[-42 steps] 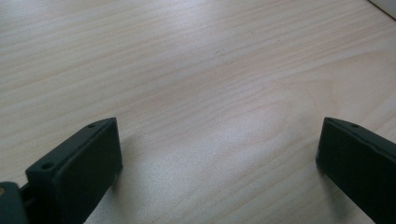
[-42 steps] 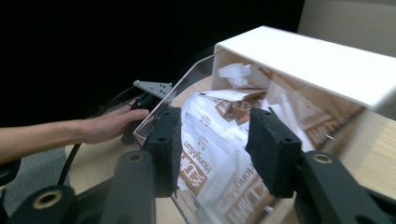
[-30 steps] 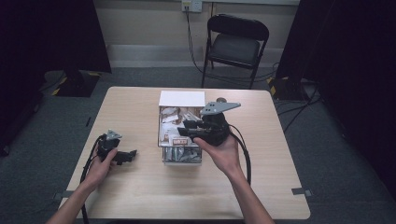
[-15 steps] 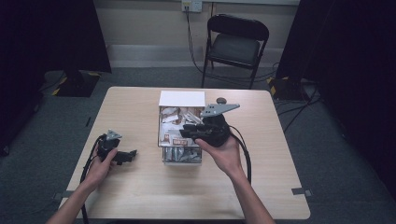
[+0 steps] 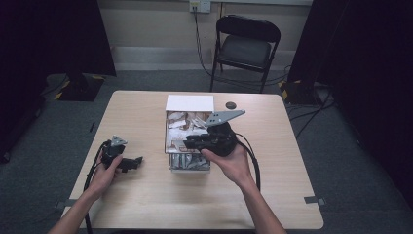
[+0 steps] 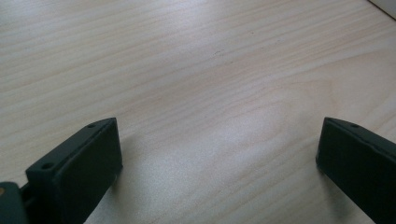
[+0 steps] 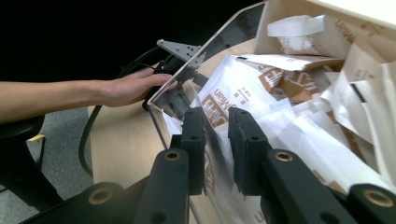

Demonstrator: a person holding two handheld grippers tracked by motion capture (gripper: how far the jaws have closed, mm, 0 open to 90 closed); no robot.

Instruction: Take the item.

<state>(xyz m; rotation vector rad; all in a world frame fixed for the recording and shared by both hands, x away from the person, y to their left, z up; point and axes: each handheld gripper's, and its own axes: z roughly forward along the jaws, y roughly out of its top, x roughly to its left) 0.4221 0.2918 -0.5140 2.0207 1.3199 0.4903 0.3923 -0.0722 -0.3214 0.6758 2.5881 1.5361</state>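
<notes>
A dim room with grey carpet holds a light wooden tabletop [image 5: 146, 195]; a black folding chair [image 5: 246, 46] stands behind its far edge, and a small dark disc [image 5: 231, 105] lies near that edge.

A clear-walled box [image 5: 189, 136] sits at the middle of the tabletop, its white lid [image 5: 190, 103] raised at the far side. It is stuffed with white and brown paper packets [image 7: 261, 88], some printed with lettering.

The right gripper [image 7: 215, 126], held in the right hand [image 5: 234, 163], reaches into the box from its right side. In the right gripper view its fingers [image 7: 247, 140] stand close together with a narrow gap, a packet's edge between them; whether they actually pinch it cannot be told.

The left gripper [image 5: 121, 157] rests low on the tabletop well left of the box, held in the left hand [image 5: 104, 173], with its cable [image 5: 92, 168] trailing back toward the person. In the left gripper view its fingers [image 6: 79, 168] are wide apart over bare wood, nothing between them.
</notes>
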